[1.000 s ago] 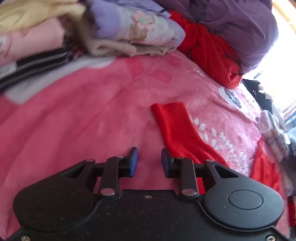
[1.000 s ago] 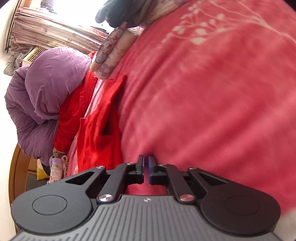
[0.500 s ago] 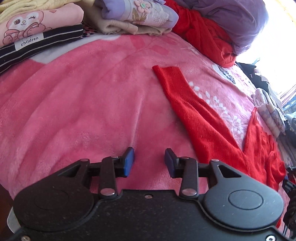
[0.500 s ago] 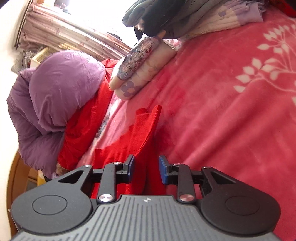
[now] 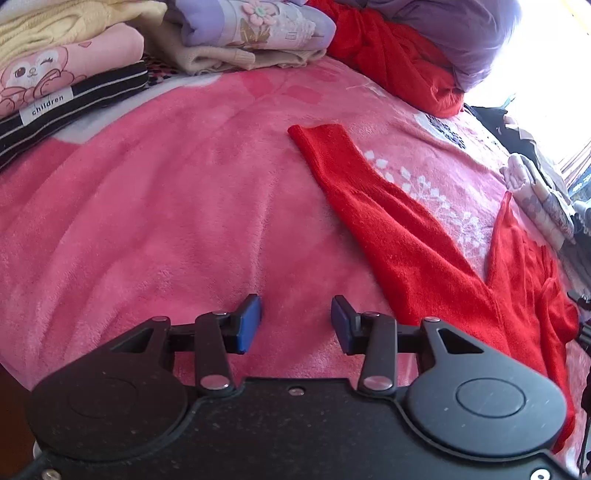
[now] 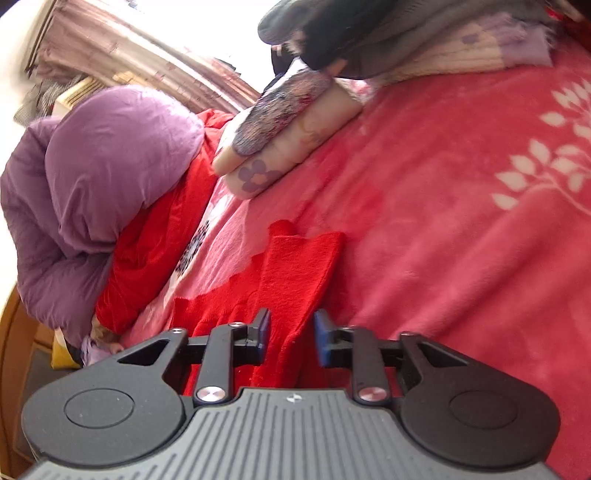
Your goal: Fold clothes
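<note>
Left wrist view, nearest first: left gripper gaping wide, blue pads spread, nothing between them, hovering over bare pink blanket. Wider than a second ago, and pulled back from the cloth. Just to its right, red sweater lying on the blanket, one sleeve stretched long and flat toward the cuff, body bunched in ridges at the right edge. Much more of that sleeve in sight now than a second ago. Beyond, stacked folded clothes along the far edge, then a crumpled red garment under a purple duvet.

Right wrist view, same order: right gripper parted too, moderately, where a second ago nearly pinched closed. A fold of the red sweater running up between the pads; touching either one or not, impossible to tell, but no clamp. Farther off, a rolled floral bundle and dark clothing heaped behind it, purple duvet at far left.

Reading it: both tools apparently let go, sweater resting spread with a sleeve laid out, not yet a tidy packet. Likely a regrip pause between folds, sleeve a fair candidate to go across the body.
</note>
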